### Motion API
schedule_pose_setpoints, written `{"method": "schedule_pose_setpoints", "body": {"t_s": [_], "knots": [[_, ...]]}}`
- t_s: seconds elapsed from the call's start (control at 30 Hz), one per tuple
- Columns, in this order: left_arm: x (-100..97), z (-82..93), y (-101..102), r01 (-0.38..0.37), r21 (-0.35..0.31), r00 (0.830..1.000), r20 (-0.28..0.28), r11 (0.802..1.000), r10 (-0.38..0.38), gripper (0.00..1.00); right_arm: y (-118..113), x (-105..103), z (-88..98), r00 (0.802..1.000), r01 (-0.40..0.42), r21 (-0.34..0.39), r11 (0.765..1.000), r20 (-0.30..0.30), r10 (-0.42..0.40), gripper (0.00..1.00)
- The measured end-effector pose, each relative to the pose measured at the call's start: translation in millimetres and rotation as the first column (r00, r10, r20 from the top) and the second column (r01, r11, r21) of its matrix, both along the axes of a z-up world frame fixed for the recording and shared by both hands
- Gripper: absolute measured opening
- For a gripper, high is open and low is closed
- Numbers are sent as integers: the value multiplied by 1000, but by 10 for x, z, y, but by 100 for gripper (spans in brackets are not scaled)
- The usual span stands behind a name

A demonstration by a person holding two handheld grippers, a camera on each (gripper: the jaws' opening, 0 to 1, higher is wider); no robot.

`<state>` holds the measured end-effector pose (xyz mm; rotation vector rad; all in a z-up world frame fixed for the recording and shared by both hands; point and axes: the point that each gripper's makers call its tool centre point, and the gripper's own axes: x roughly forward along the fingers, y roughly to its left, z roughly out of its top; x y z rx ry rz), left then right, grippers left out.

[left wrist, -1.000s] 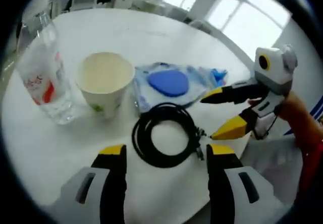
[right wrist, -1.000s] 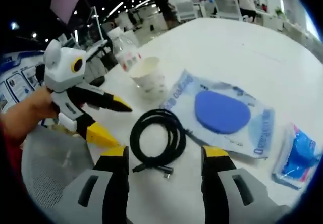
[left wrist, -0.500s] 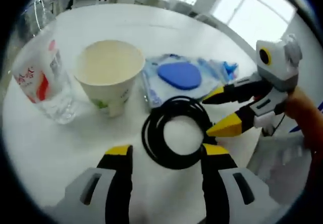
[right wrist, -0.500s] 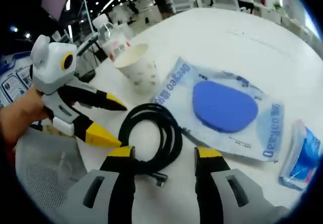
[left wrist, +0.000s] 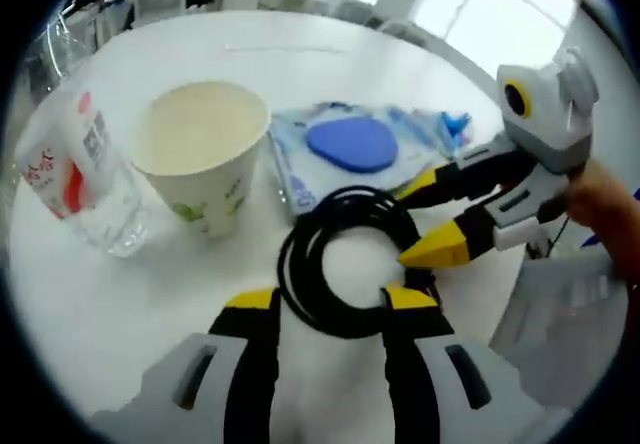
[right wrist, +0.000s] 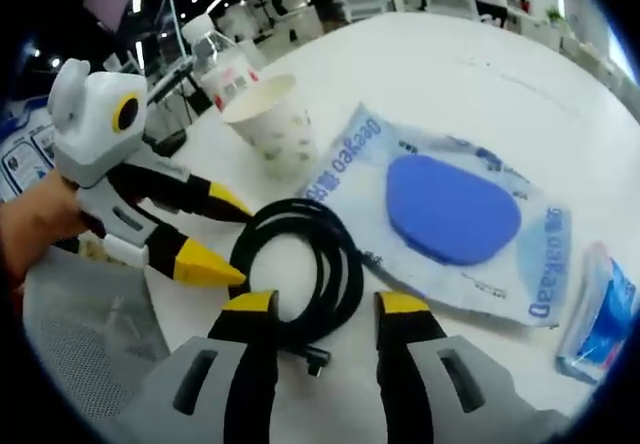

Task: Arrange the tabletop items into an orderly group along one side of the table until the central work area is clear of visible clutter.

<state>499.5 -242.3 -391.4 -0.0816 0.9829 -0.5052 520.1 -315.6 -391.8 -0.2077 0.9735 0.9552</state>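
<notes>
A coiled black cable (left wrist: pixel 292 269) lies on the white round table (left wrist: pixel 300 64). My left gripper (left wrist: pixel 330 299) is open, and the coil's near arc sits between its yellow-tipped jaws. My right gripper (right wrist: pixel 326 304) is open too, standing over the cable (right wrist: pixel 347 269) near its plug end. Each gripper faces the other across the coil: the right gripper (left wrist: pixel 400 226) comes in from the right, and the left gripper (right wrist: pixel 232 241) from the left, held by a hand. A paper cup (left wrist: pixel 200 154), a clear water bottle (left wrist: pixel 75 179) and a blue pad in a clear bag (left wrist: pixel 350 144) lie beyond.
A small blue packet (right wrist: pixel 600 314) lies at the right, past the bagged pad (right wrist: pixel 450 209). The cup (right wrist: pixel 265 114) and bottle (right wrist: pixel 220 64) stand together near the table's edge. The far table top (right wrist: pixel 450 74) is bare white. Chairs and desks stand beyond the table.
Both grippers have come closer to the cable and lower over it. The jaws of each have narrowed a little. The cable, cup and bottle have not shifted.
</notes>
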Motion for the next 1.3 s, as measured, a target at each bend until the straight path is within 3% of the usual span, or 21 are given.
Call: {"method": "schedule_pose_setpoints", "body": {"t_s": [0.13, 0.3, 0.87, 0.93, 0.97, 1.0, 1.3], "knots": [[-14, -16, 23, 7, 38, 1000, 3, 999, -7, 31, -2, -3, -30, 999, -27, -32, 999, 32, 28, 28], [-11, -34, 49, 18, 83, 1000, 11, 996, -19, 26, -13, 16, -40, 998, -31, -57, 998, 59, 35, 25], [-108, -21, 98, 13, 103, 999, -34, 995, -9, 16, 1, -45, -34, 995, -68, -83, 994, 65, 74, 13], [-123, -8, 122, 16, 117, 999, -33, 993, -12, 14, 0, -52, -19, 995, -72, -83, 994, 68, 78, 12], [-153, -16, 194, 41, 162, 999, -42, 986, -35, 10, -21, -50, -24, 994, -75, -98, 992, 71, 82, 9], [-144, -6, 135, 31, 129, 999, -29, 991, -28, 10, 4, -72, -15, 995, -74, -77, 994, 59, 78, 9], [-173, 11, 143, 28, 137, 999, -40, 990, -22, 8, -23, -88, 42, 997, -67, -57, 996, 40, 69, 7]]}}
